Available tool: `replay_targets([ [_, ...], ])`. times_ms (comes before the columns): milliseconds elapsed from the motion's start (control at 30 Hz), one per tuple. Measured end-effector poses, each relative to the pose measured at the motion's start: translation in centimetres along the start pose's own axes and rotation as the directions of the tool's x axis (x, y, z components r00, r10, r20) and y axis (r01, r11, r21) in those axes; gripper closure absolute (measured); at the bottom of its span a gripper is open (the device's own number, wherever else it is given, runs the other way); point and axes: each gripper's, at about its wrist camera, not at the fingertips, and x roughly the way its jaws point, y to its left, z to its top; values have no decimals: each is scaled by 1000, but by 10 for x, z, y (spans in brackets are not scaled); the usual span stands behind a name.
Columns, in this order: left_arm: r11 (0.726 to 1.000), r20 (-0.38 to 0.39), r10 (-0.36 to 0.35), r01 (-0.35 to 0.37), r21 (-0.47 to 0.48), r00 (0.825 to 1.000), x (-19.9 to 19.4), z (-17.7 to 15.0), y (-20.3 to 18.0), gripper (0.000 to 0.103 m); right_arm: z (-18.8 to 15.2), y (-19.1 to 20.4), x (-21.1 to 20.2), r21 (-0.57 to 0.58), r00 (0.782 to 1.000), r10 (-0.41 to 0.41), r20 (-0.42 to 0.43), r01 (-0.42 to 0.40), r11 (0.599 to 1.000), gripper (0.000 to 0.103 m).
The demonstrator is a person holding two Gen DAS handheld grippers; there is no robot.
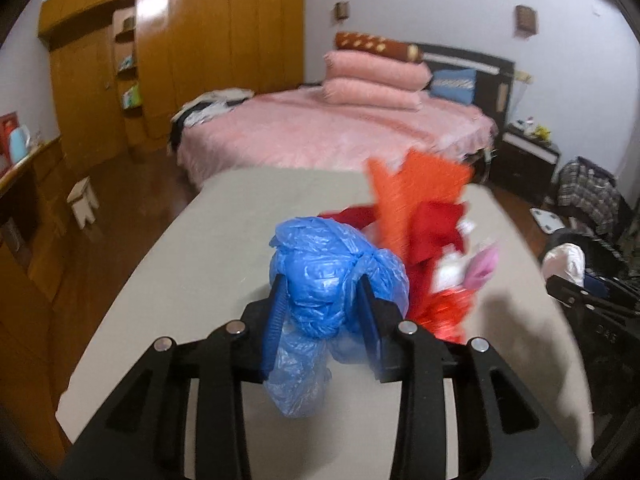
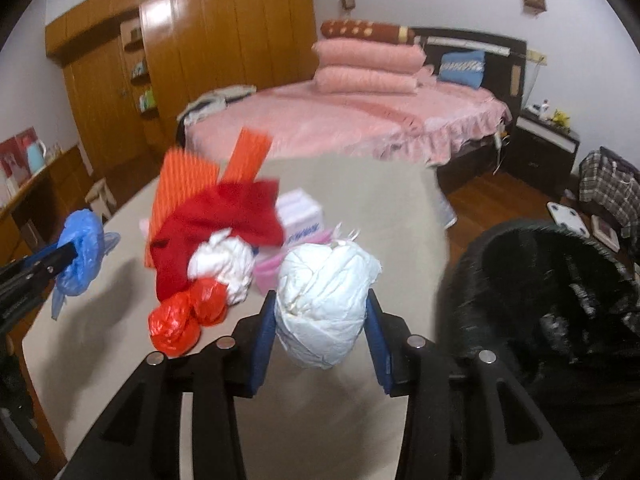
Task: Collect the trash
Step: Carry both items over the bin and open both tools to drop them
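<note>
L tongs (image 1: 322, 308) clamped on knotted blue plastic bag (image 1: 320, 280), lifted off beige bench (image 1: 200, 248). R tongs (image 2: 322, 316) clamped on crumpled white plastic bundle (image 2: 324, 308). Red/orange trash pile (image 2: 208, 232) at 11 o'clock; black bin bag (image 2: 560, 300) at 3.

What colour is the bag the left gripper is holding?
Blue; the bag shows best in the left wrist view.

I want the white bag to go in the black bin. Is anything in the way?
Nothing visible is. The right gripper has its jaws shut on the white bag, lifted off the table. The black bin sits open just to its right, with only air between them.
</note>
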Motion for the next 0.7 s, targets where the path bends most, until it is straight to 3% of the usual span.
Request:
replay_targets([
  [133, 994, 25, -104, 103, 39, 994, -12, 13, -39, 69, 8, -32, -26, 30, 997, -52, 50, 51, 998, 61],
  [300, 963, 15, -247, 244, 111, 969, -9, 22, -107, 69, 8, -89, -47, 130, 987, -150, 65, 141, 981, 61],
  [567, 887, -36, -419, 417, 200, 907, 11, 21, -211, 69, -10, -169, -74, 232, 951, -304, 56, 284, 930, 60],
  [700, 836, -73, -495, 498, 230, 866, 20, 22, -263, 68, -19, -204, -86, 273, 930, -364, 41, 340, 900, 58],
])
